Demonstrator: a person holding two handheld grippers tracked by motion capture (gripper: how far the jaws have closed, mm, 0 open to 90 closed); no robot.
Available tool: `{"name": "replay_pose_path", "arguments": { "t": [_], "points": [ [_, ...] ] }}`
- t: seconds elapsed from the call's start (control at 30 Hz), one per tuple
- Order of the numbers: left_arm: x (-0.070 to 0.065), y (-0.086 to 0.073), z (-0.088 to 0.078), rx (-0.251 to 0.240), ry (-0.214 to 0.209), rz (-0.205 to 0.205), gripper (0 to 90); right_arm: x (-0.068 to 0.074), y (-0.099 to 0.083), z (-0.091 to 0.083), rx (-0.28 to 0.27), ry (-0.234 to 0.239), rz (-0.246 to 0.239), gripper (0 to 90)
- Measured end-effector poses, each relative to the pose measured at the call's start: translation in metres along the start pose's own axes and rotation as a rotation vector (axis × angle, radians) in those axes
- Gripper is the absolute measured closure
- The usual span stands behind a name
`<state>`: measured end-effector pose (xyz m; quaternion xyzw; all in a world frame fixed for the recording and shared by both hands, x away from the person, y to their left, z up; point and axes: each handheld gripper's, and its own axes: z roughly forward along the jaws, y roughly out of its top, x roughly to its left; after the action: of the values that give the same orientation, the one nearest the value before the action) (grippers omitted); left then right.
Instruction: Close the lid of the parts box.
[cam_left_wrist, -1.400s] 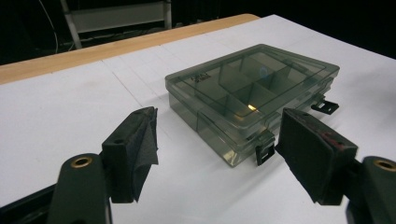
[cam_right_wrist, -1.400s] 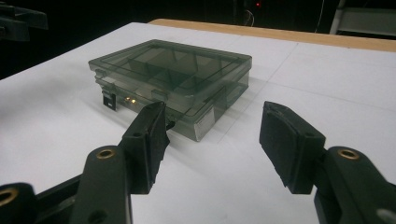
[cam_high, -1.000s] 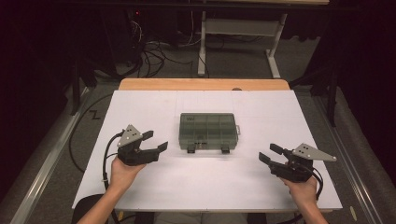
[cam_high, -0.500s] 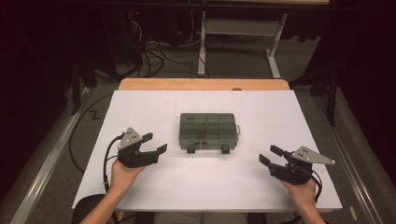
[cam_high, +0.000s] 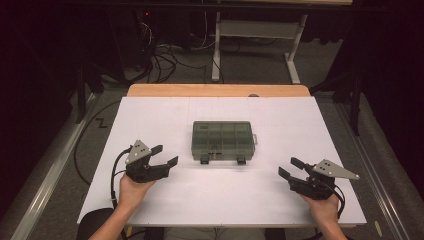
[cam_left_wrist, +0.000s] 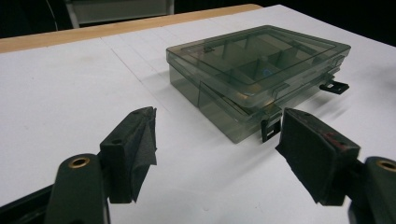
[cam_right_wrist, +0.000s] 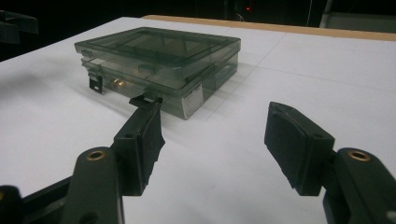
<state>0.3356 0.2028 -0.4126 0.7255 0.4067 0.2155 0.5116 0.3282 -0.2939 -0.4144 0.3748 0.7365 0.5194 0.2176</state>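
Organizer box (cam_high: 223, 141) sits lid-down mid-counter (cam_high: 150, 112), both latches facing the near edge; left gripper (cam_high: 162, 157) and right gripper (cam_high: 289, 168) wide open, empty, flanking it, so approach low, square to the latches, one gripper bracing.

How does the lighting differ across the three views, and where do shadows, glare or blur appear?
High view: the white table is bright, the surroundings dark, and the picture is slightly soft. Left gripper view: the compartment box casts a faint shadow towards the camera; the left tool looks soft close up. Right gripper view: the box lid shows dull reflections, with no harsh glare.
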Motion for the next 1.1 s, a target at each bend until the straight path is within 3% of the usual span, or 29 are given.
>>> {"name": "replay_pose_path", "arguments": {
  "t": [0.17, 0.43, 0.73, 1.1],
  "points": [
    [-0.0004, -0.0013, 0.0015, -0.012, -0.006, -0.012, 27.7, -0.0006, -0.0028, 0.0005, 0.004, -0.002, 0.003, 38.6],
    [-0.0006, -0.0075, 0.005, 0.012, -0.014, -0.023, 27.6, -0.0023, -0.006, 0.0, -0.004, -0.012, 0.004, 38.6],
    [0.0025, -0.0089, 0.0046, 0.008, 0.006, -0.037, 27.4, -0.0042, -0.0076, -0.0008, -0.022, -0.009, 0.009, 38.2],
    [0.0012, -0.0088, 0.0049, 0.004, 0.011, -0.018, 27.4, -0.0057, -0.0066, -0.0032, -0.057, -0.005, 0.019, 37.1]
  ]
}}
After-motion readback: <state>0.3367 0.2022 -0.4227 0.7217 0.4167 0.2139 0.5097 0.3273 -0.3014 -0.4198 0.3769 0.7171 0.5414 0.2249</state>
